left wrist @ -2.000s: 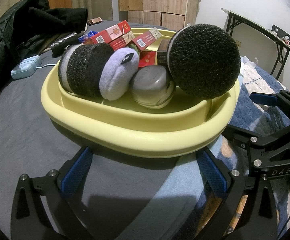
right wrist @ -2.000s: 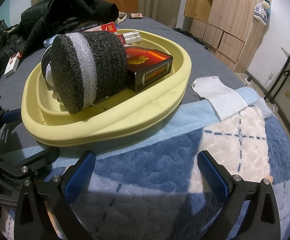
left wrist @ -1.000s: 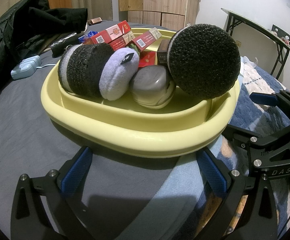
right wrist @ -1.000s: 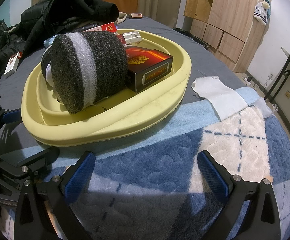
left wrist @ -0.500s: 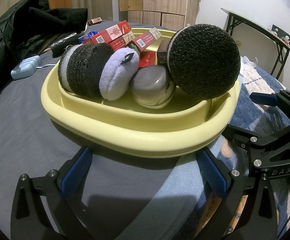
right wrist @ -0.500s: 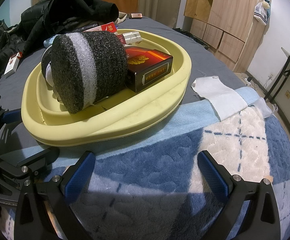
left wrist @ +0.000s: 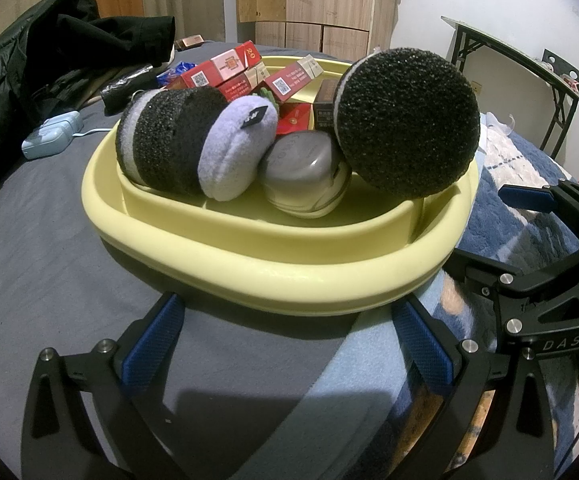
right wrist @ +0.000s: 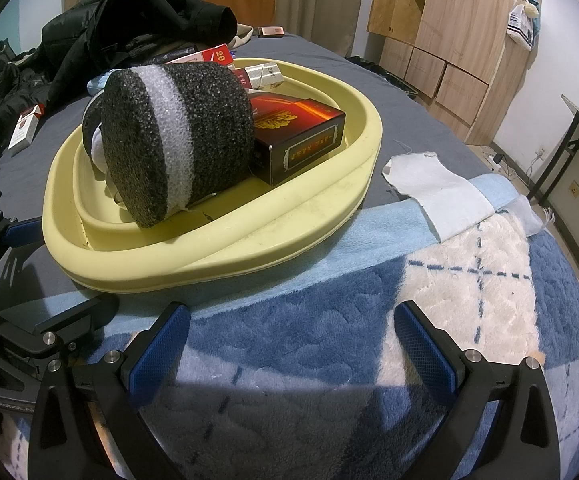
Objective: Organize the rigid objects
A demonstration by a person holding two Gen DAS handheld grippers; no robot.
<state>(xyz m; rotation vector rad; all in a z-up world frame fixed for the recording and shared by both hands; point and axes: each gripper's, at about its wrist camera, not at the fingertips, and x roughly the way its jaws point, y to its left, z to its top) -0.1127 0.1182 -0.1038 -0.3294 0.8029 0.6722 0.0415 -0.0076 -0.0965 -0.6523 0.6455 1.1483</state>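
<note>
- Left gripper (left wrist: 287, 308) low over the grey sheet, pads spread wide, nothing between them.
- Right gripper (right wrist: 292, 312) low over the blanket (right wrist: 329, 340), pads likewise wide apart and empty.
- No change from two seconds ago in either view: same pose, same spread, same heap. Reads as a pause, probably between picks or at the close of the job; cannot tell which.
- Tray (left wrist: 289, 264) just ahead of the left pads, near rim almost between the tips but not touching; ahead and to the left of the right gripper, a little farther off.
- On the tray's near right, big foam roll (left wrist: 407, 124) on its side, round end toward the left camera, leaning over the rim.
- Beside it, grey case (left wrist: 305, 168), wedged against the roll and a purple puff (left wrist: 233, 148).
- Behind the puff, second foam roll (left wrist: 165, 140), pressed against it.
- Farther in, dark box (right wrist: 297, 128) lying flat, touching the big roll.
- At the tray's far side, red packs (left wrist: 221, 68) stacked at a slant.
- Off the tray: loose pack (right wrist: 25, 128) on the sheet, well apart, likely the nearest thing left to gather; white cloth (right wrist: 437, 188) on the blanket edge.
- Beyond, blue device (left wrist: 49, 136), black jacket (left wrist: 49, 60), wardrobe (right wrist: 449, 20).
</note>
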